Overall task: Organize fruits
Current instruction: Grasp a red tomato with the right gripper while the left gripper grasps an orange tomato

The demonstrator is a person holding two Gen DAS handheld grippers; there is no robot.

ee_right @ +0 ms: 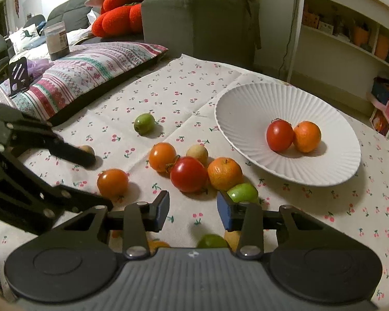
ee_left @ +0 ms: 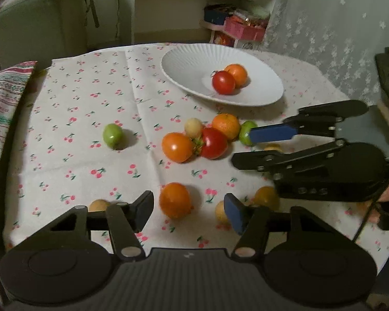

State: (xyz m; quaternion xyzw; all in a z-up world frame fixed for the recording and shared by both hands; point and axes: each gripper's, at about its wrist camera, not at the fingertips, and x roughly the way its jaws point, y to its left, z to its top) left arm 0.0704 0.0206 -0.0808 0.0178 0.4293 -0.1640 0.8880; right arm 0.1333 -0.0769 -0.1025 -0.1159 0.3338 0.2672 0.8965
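Two grippers hang low over the table. The left gripper [ee_left: 188, 207] has its jaws partly open, with an orange tomato [ee_left: 175, 200] sitting in the gap between the pads. The pads do not touch it. A small pale fruit [ee_left: 221, 212] lies just beside the blue pad on one side, and another pale one [ee_left: 99, 205] peeks out behind the black finger on the other.

The right gripper [ee_right: 193, 208] is open a smaller way and holds nothing. A green fruit [ee_right: 242, 192] lies just past its blue pad.

Beyond both sits a bunch of fruit all touching: a red tomato [ee_right: 188, 174], an orange one [ee_right: 162, 156], a mandarin [ee_right: 224, 173] and a pale round fruit [ee_right: 197, 153]. One more green fruit [ee_right: 144, 123] sits alone, well apart, with bare cherry tablecloth [ee_right: 184, 85] around it.

The white plate [ee_right: 249, 98] stands near the far table edge. It holds a red tomato [ee_right: 279, 134] and an orange fruit [ee_right: 307, 136], touching, with lots of free room left inside. A striped cushion [ee_right: 85, 75] lies along the cloth's side edge.
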